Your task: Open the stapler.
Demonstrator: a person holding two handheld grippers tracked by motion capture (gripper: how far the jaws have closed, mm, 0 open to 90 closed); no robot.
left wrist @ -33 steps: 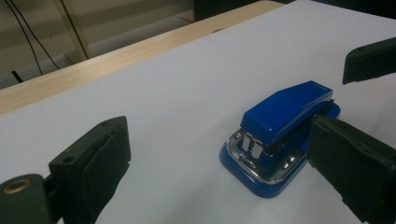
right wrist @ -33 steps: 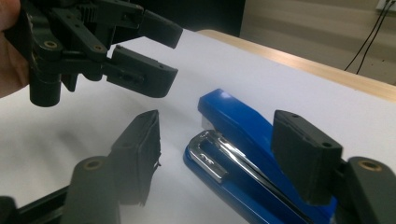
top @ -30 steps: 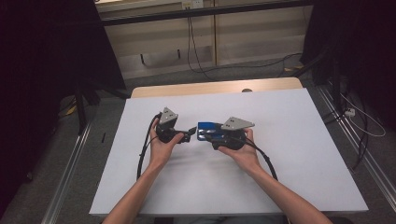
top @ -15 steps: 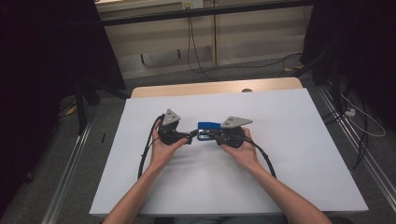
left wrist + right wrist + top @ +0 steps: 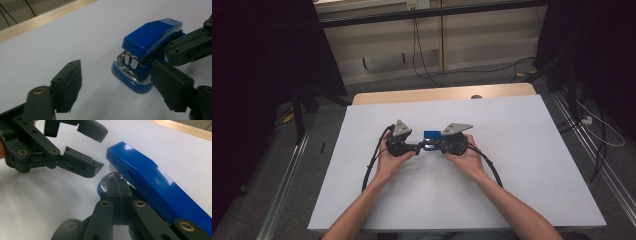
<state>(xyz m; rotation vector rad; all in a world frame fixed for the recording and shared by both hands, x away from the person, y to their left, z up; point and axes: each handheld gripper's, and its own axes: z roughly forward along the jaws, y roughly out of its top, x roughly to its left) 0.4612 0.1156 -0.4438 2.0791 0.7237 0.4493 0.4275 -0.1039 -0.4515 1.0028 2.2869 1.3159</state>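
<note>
From the high view, the blue stapler (image 5: 432, 134) is seen lying near the middle of the white desk (image 5: 532, 190), well apart from every edge. A second ago it was shown level with the two tool tips. Now it is set slightly nearer the far edge, just behind them. The left gripper (image 5: 418, 146) and the right gripper (image 5: 428, 146) are brought tip to tip just on the near side of it.

In the left gripper view, the left gripper (image 5: 117, 72) is held spread wide, with nothing between its jaws. The stapler (image 5: 152, 37) is framed ahead and to one side, flat on the desk with its chrome nose turned this way. The right gripper (image 5: 185, 47) is laid along the stapler's side.

In the right gripper view, the right gripper (image 5: 120, 195) is shown with its jaws pressed together and no gap left between them. They are tucked against the stapler (image 5: 150, 180) near its base. Whether the base edge is nipped cannot be told. The left gripper (image 5: 100, 150) is seen spread just beyond the stapler's nose.

The shift suggests the stapler has been set down or nudged back. A fresh hold by the spread left gripper is judged to be the step in hand.
</note>
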